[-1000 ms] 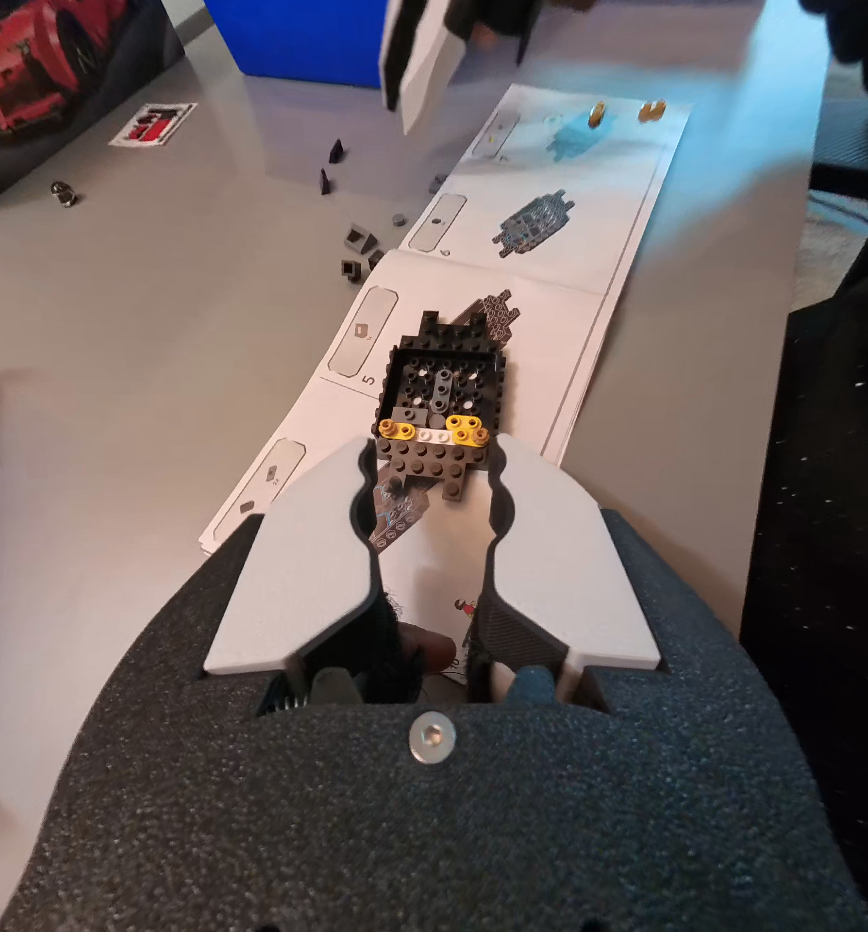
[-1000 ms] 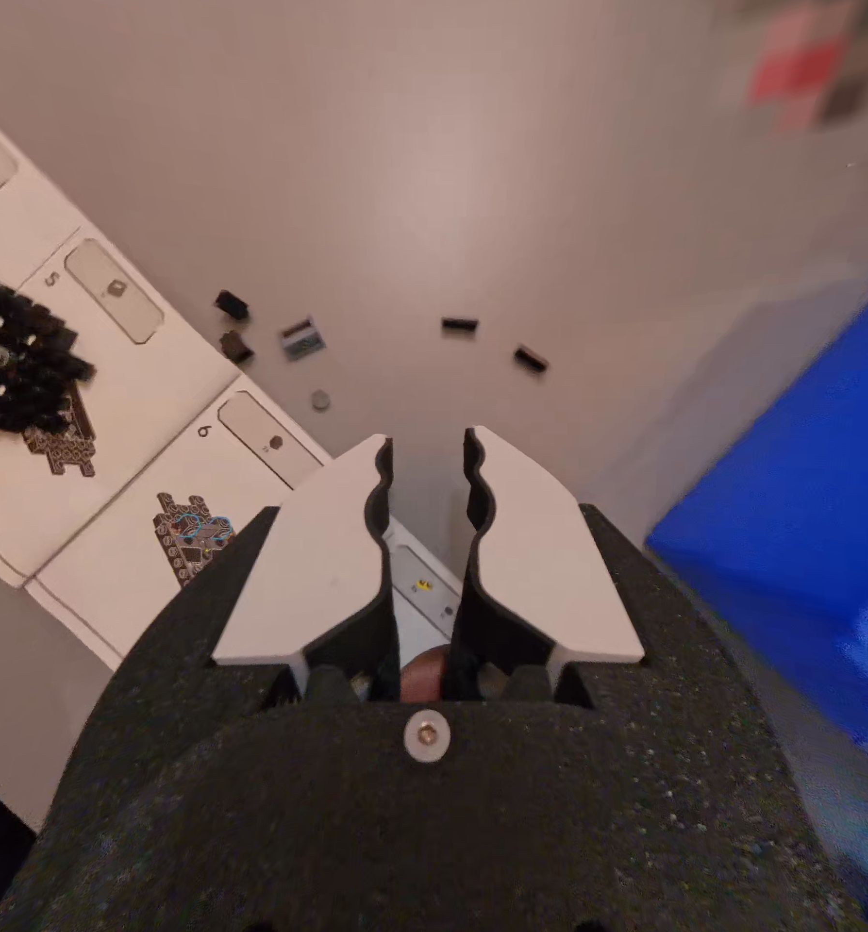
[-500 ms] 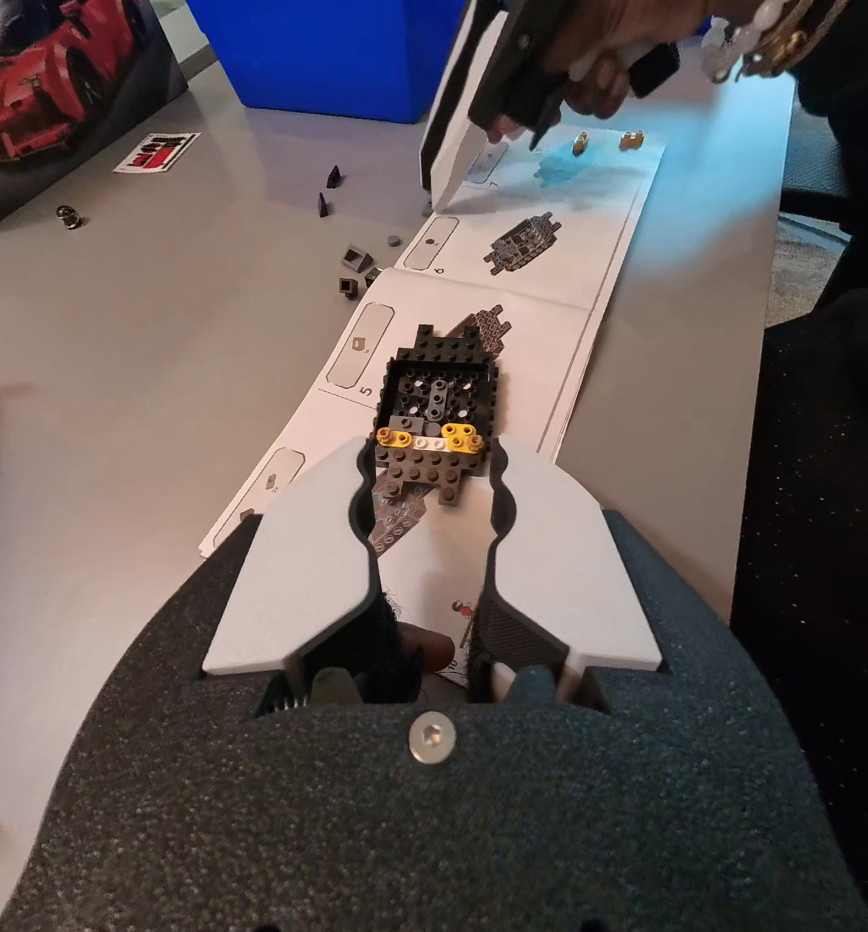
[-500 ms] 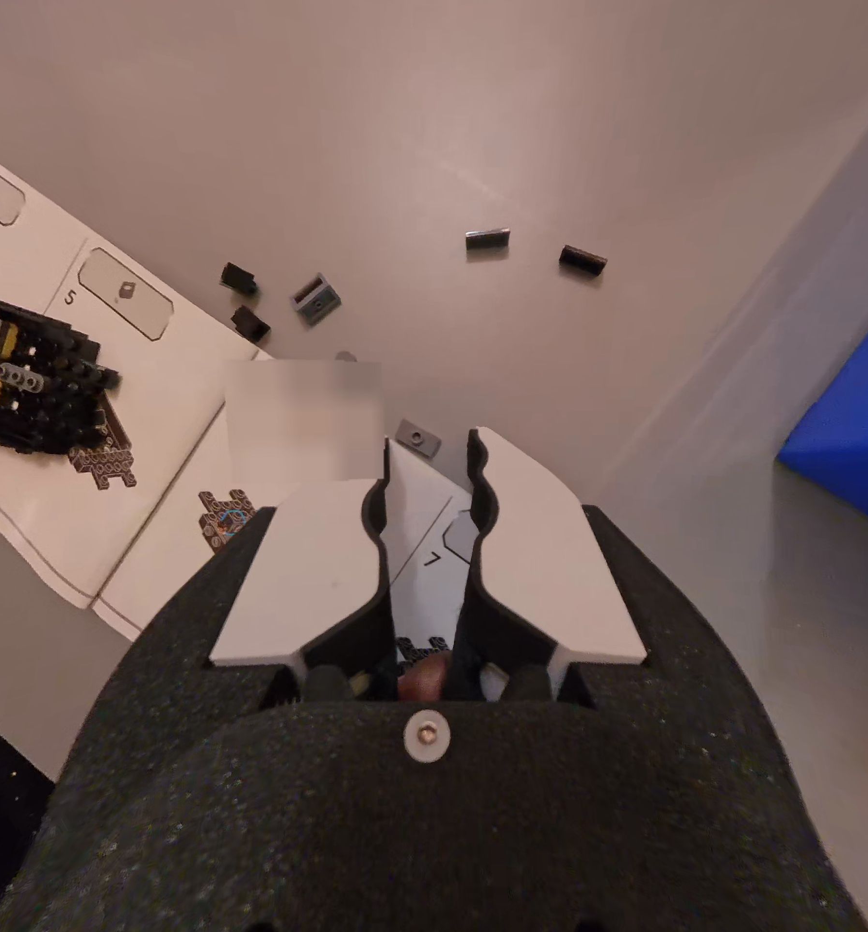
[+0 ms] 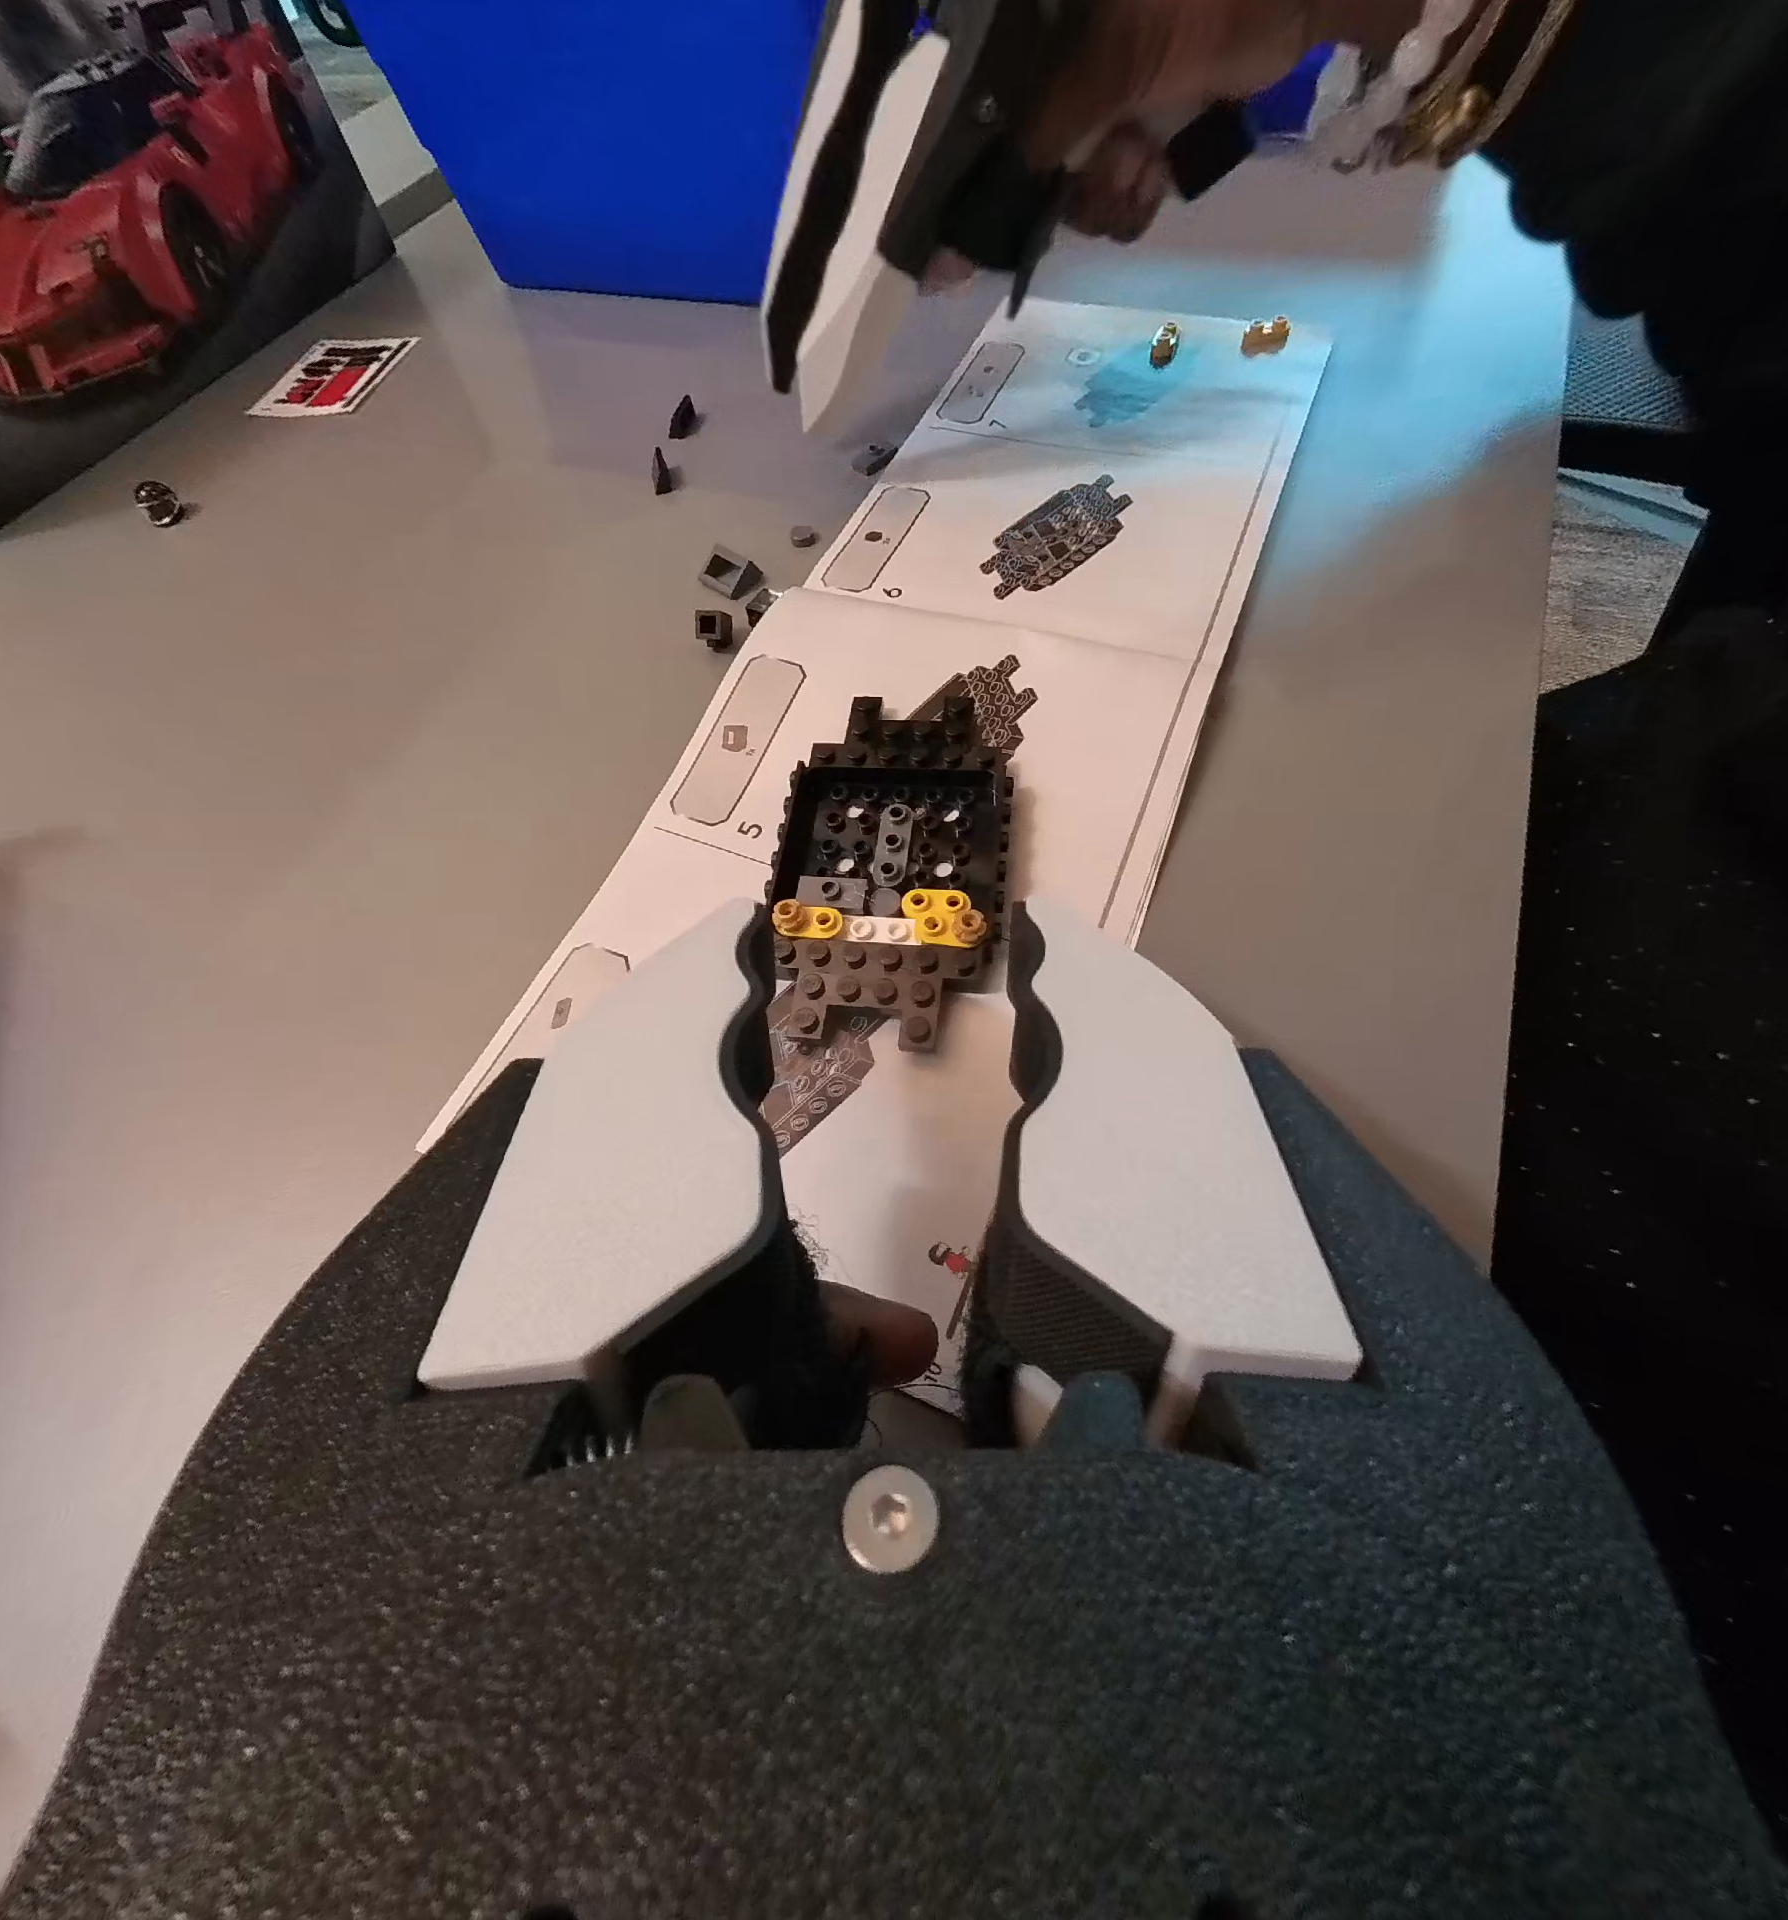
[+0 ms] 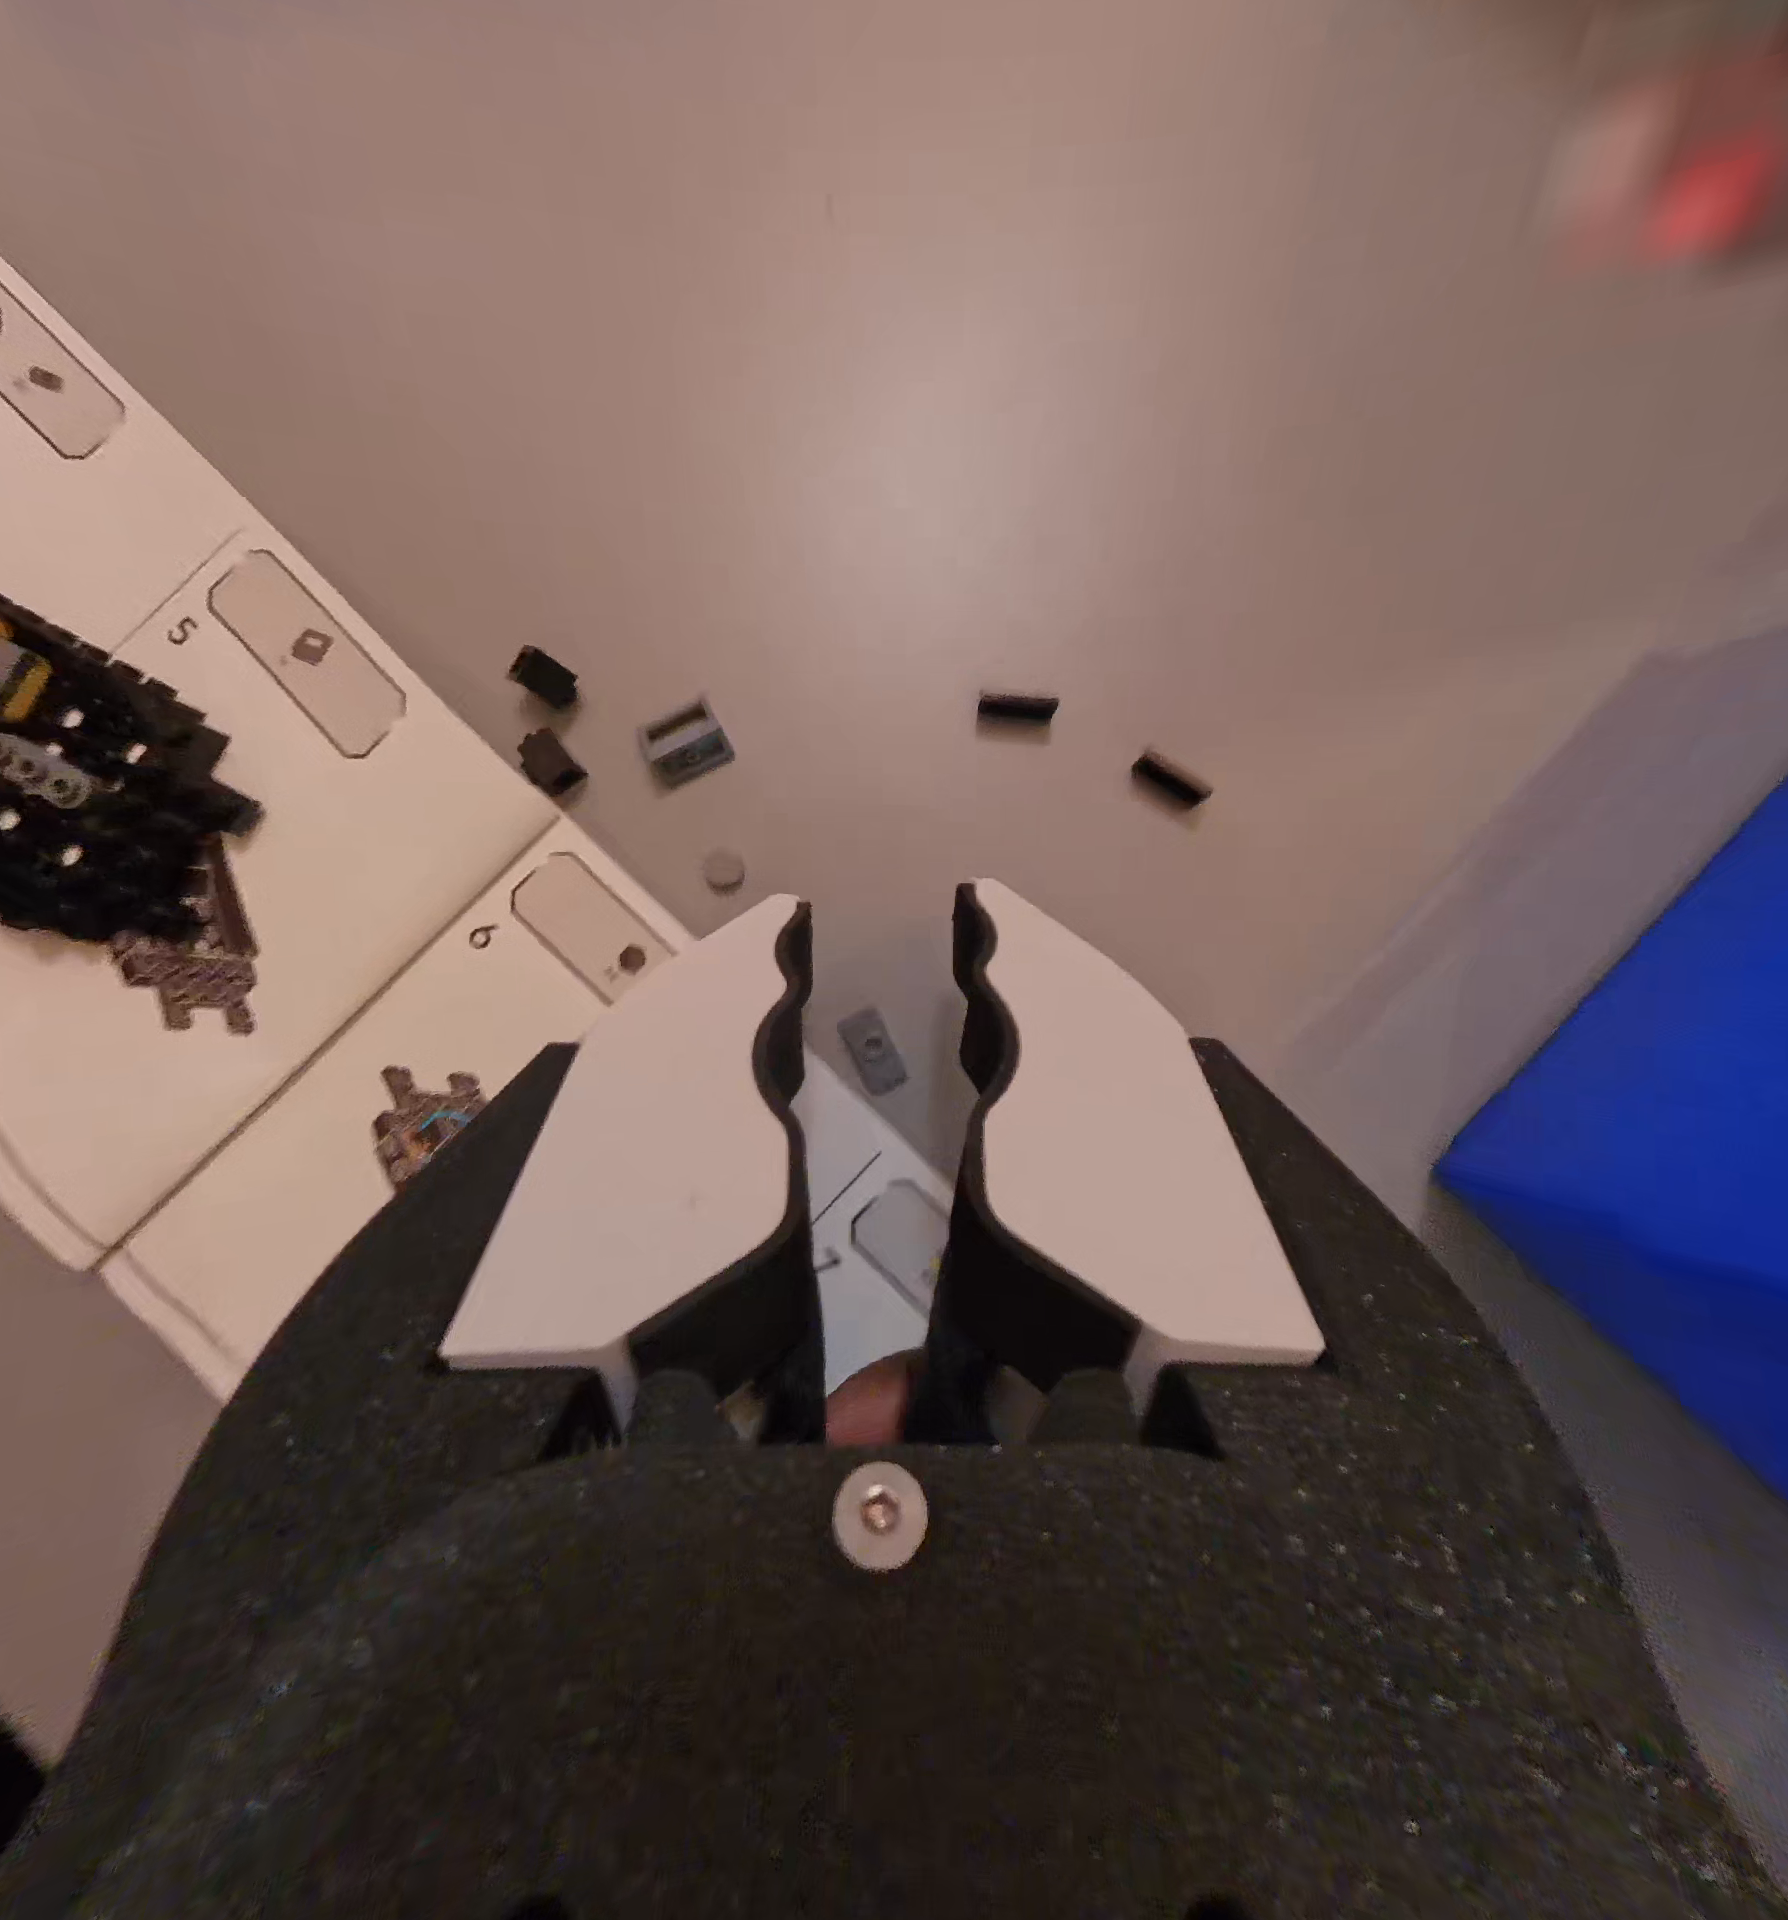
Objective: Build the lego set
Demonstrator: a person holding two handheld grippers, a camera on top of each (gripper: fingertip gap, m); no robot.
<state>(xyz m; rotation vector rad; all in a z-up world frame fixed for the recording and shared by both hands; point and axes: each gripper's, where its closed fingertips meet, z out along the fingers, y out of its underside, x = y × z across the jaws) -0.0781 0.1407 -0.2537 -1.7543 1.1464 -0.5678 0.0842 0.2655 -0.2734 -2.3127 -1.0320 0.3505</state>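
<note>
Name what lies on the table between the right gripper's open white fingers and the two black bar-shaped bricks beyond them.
Only bare grey table separates the right gripper from the two black bar-shaped bricks, as the right wrist view shows. A small grey plate sits nearer, between the fingers.

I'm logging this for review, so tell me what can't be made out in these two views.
- Red box, right wrist view: motion blur.
- Black build, right wrist view: cut by the left edge.
- Right gripper, left wrist view: blurred, top cut off.
- Small gold pieces, left wrist view: too small and blurred.
</note>
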